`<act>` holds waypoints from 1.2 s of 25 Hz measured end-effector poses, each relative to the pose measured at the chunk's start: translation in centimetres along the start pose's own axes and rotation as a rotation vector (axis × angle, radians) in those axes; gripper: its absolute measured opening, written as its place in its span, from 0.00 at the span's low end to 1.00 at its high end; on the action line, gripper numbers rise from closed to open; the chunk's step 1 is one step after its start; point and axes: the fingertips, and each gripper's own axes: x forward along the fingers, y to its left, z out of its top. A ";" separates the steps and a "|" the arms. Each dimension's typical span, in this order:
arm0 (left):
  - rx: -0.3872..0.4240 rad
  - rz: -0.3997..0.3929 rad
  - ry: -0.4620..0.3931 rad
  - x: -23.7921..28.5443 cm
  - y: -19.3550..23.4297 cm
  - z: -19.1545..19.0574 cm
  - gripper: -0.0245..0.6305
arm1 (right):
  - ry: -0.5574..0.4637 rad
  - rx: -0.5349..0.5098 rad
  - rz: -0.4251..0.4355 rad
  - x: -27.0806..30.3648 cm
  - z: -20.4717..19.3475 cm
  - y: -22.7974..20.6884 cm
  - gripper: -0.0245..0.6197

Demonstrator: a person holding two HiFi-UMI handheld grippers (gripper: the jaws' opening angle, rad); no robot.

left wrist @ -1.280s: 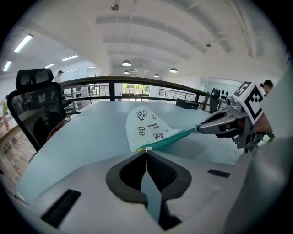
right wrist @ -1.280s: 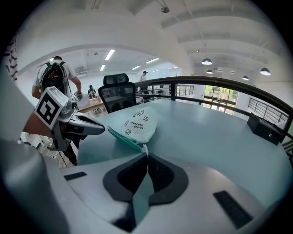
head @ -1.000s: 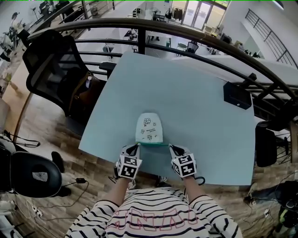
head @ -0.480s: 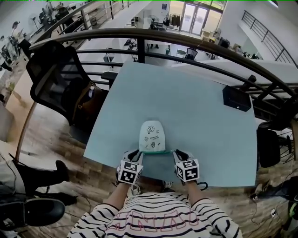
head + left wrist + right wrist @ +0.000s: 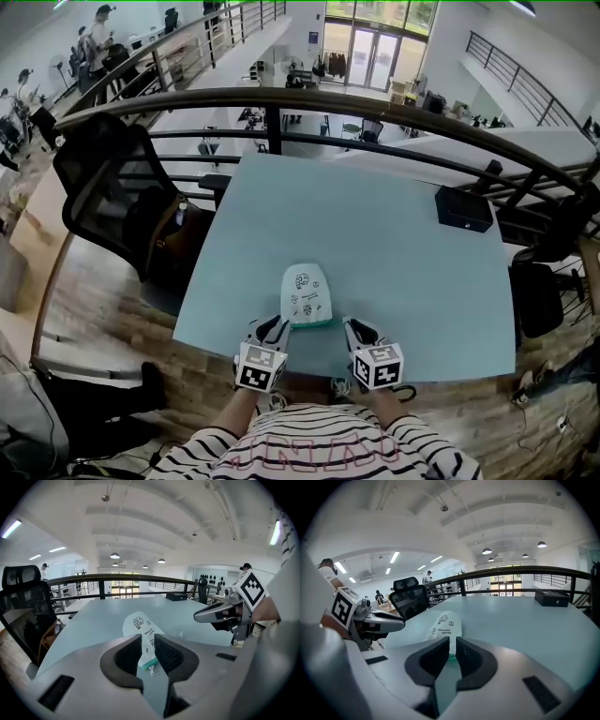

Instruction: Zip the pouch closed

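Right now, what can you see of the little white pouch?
The pouch is small, white and soft-looking, rounded at its far end, with black doodles and print on top. Its near end has a teal zip band with a small metal pull. It lies flat on the pale blue table, near the person's edge; only the table seems to touch it.

Print on pouch (image 5: 307,292) too small, illegible
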 end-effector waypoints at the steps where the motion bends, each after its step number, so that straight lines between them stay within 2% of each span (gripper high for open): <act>1: 0.006 -0.003 -0.007 -0.3 0.0 0.1 0.13 | -0.012 0.007 0.000 -0.2 0.2 0.3 0.10; 6: 0.041 -0.004 -0.035 -2.2 0.4 0.7 0.13 | -0.076 0.032 -0.006 -1.3 1.2 1.8 0.10; 14: 0.056 -0.055 -0.082 -5.0 0.1 1.0 0.10 | -0.137 0.058 0.008 -2.1 1.6 4.6 0.09; 20: 0.066 -0.051 -0.108 -6.5 0.5 1.1 0.08 | -0.197 0.088 0.051 -2.7 2.2 6.5 0.09; 25: 0.072 -0.058 -0.136 -7.3 0.7 1.4 0.08 | -0.205 0.075 0.066 -2.9 2.5 7.8 0.09; 30: 0.083 -0.077 -0.129 -7.7 0.4 1.0 0.08 | -0.217 0.060 0.050 -3.5 2.6 8.3 0.08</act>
